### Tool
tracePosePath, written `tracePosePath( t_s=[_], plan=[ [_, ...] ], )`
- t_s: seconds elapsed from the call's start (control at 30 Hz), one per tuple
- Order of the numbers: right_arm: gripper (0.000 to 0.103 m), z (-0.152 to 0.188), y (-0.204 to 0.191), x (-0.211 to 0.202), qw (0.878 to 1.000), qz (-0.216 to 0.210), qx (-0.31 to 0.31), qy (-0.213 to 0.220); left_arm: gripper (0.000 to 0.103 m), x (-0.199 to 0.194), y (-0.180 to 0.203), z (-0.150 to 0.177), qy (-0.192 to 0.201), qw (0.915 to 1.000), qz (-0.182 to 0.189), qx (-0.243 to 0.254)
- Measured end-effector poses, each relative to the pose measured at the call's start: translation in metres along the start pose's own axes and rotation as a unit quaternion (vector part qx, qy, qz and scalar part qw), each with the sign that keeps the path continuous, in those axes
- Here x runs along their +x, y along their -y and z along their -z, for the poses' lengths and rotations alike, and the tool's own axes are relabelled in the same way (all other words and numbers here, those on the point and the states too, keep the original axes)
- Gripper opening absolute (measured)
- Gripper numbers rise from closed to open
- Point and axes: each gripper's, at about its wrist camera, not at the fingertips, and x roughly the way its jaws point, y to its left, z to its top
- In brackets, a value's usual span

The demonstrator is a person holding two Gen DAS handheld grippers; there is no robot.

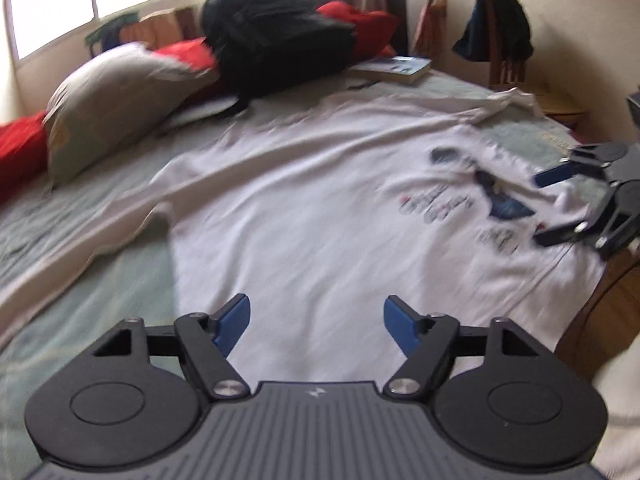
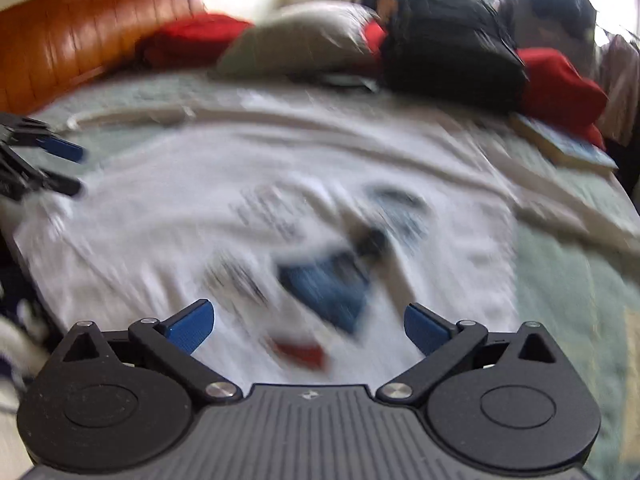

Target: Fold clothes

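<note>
A white long-sleeved shirt (image 1: 320,184) with a blue and red print lies spread flat on the pale green bedspread (image 1: 80,208). My left gripper (image 1: 317,320) hovers over the shirt's plain part, its blue pads apart with only cloth below them. My right gripper (image 2: 309,322) hangs above the blurred print on the shirt (image 2: 280,200), jaws spread wide and empty. In the left wrist view the right gripper (image 1: 560,200) shows at the right edge over the shirt's printed end. In the right wrist view the left gripper (image 2: 60,168) shows at the left edge.
A grey pillow (image 1: 116,96), red cushions (image 1: 24,152) and a black bag (image 1: 276,40) line the far side of the bed. A book (image 1: 396,66) lies near the bag. A wooden headboard (image 2: 80,28) and a chair with dark clothes (image 1: 500,32) stand beyond.
</note>
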Motion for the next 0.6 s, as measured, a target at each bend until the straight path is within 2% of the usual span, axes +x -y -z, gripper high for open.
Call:
tracePosePath(
  t_s=[0.13, 0.23, 0.3, 0.5, 0.6],
  plan=[
    [0.103, -0.023, -0.036, 0.033, 0.999, -0.001, -0.046, 0.014, 0.076, 0.033, 0.034, -0.004, 0.003, 0.9997, -0.007, 0.023],
    [0.103, -0.014, -0.038, 0.044, 0.999, -0.004, -0.04, 0.009, 0.076, 0.045, 0.042, 0.014, -0.006, 0.9999, -0.001, -0.008],
    [0.103, -0.004, -0.034, 0.044, 1.0, -0.011, -0.026, 0.013, 0.078, 0.038, 0.049, 0.031, 0.001, 0.9997, -0.014, -0.021],
    [0.103, 0.033, -0.024, 0.009, 1.0, -0.011, 0.014, 0.015, 0.081, 0.002, 0.067, 0.068, 0.011, 0.9979, -0.054, -0.035],
    [0.103, 0.055, -0.018, -0.009, 1.0, -0.016, 0.023, 0.014, 0.082, -0.011, 0.065, 0.075, 0.006, 0.9973, -0.052, -0.05]
  ],
)
